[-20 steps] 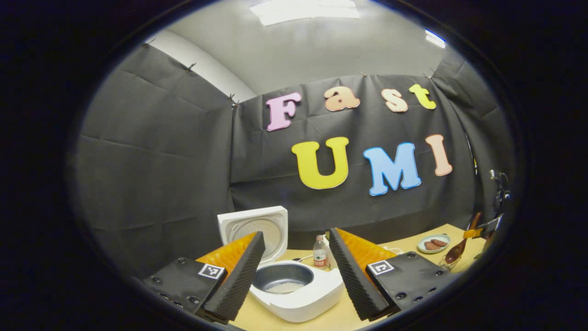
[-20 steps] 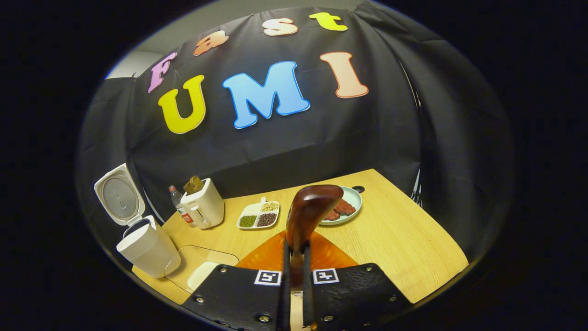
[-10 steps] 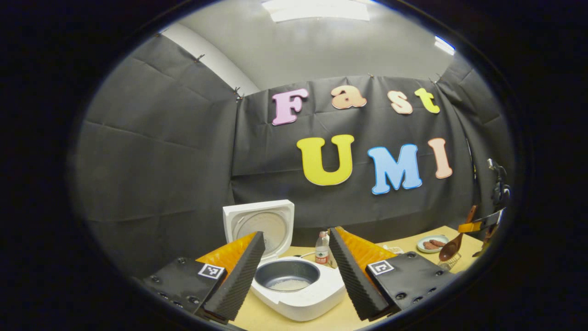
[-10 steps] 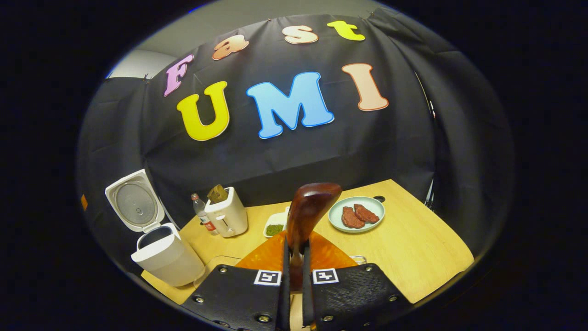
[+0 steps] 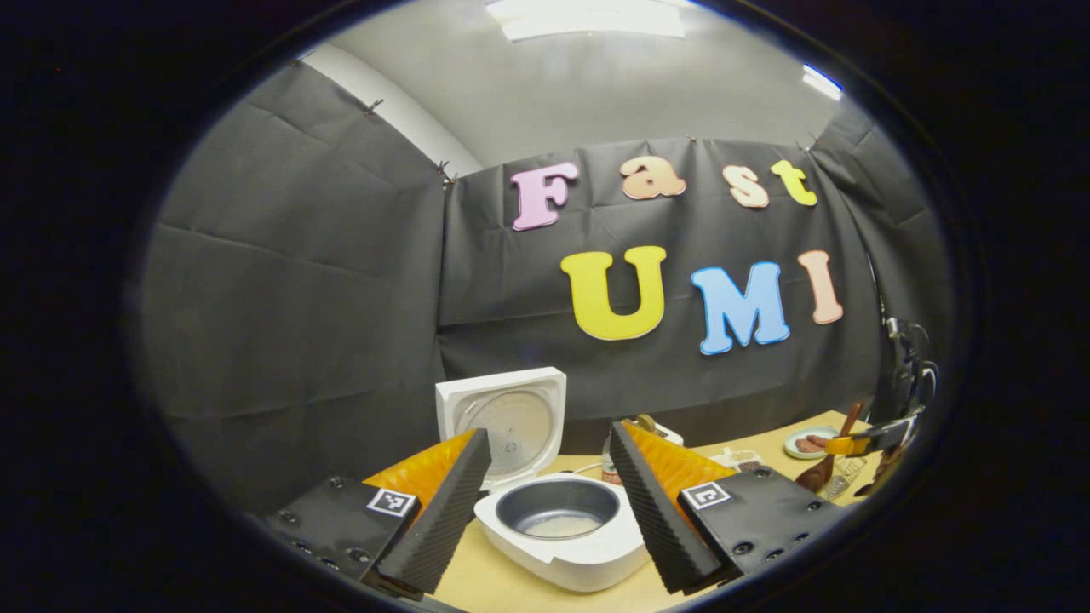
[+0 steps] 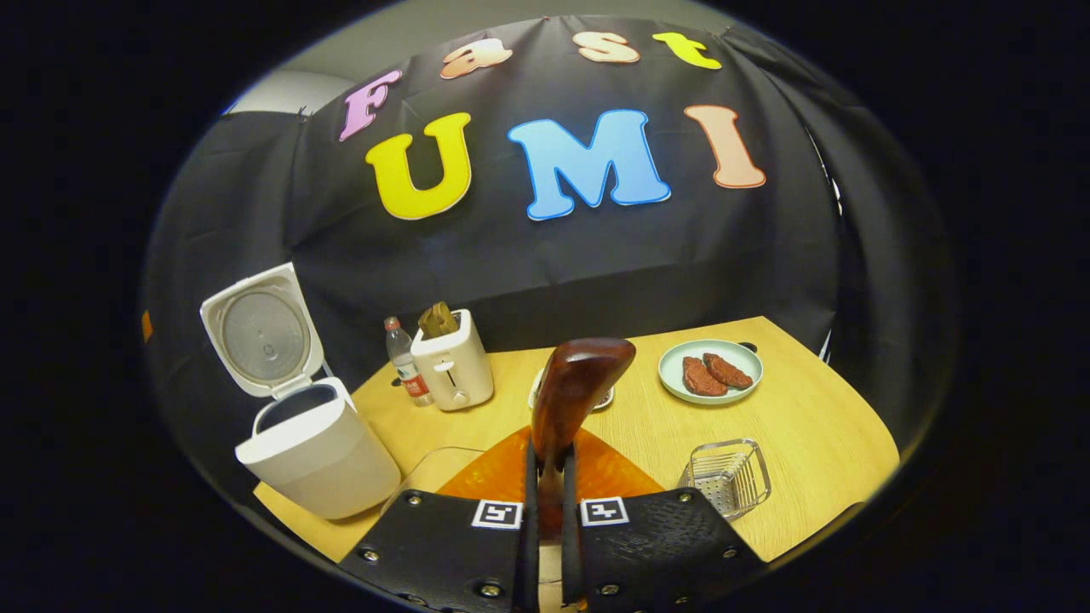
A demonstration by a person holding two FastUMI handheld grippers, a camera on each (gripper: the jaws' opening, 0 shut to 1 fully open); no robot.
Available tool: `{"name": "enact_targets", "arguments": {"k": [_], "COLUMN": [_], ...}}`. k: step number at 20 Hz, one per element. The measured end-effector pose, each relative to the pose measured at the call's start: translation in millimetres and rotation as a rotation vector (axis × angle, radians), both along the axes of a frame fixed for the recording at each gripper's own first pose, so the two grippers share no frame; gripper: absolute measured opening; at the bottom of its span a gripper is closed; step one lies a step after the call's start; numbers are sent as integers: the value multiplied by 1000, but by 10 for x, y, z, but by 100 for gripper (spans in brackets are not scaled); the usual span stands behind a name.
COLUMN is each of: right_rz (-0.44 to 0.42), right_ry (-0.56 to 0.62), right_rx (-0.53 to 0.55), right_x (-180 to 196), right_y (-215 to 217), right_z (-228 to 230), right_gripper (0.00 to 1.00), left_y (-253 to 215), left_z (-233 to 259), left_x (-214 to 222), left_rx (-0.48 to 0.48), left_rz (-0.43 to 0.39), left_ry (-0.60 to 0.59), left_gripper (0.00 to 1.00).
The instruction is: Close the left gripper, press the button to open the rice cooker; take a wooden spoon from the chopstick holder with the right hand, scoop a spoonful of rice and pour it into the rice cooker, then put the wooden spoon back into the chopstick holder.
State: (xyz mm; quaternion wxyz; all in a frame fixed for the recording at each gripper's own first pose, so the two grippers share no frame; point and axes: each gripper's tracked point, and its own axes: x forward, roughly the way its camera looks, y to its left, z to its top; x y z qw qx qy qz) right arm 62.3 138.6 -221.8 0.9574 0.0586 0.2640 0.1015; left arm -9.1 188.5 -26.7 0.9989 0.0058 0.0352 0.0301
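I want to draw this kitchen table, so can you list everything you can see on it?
white rice cooker: one, lid up, table's left end
clear plastic water bottle: one, beside the cooker
cream toaster: one, something brown in its slot
green plate of brown patties: one, far right
clear slotted holder: one, near right
dark wooden spoon: one, held upright
wooden table: one, tan
left gripper: jaws open over the cooker
right gripper: jaws shut on the spoon

The left gripper (image 5: 549, 477) has ridged wedge fingers (image 5: 443, 519) backed by translucent shells. The right gripper (image 6: 545, 502) has black textured plates with screws. Each plate carries a square black-and-white marker (image 6: 497, 513).
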Motion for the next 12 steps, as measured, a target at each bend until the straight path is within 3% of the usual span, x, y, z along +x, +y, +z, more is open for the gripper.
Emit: {"name": "enact_targets", "arguments": {"k": [7, 12], "right_rz": [11, 38], "right_ry": [-23, -3], "right_rx": [-194, -192], "right_x": [-34, -87], "right_y": [171, 416], "right_z": [-420, -581], "right_gripper": [11, 11], "left_y": [292, 333], "left_z": [-173, -170], "left_x": [-55, -72], "left_rx": [10, 17], "left_rz": [34, 33], "left_ry": [43, 40], "left_gripper": [97, 94]}}
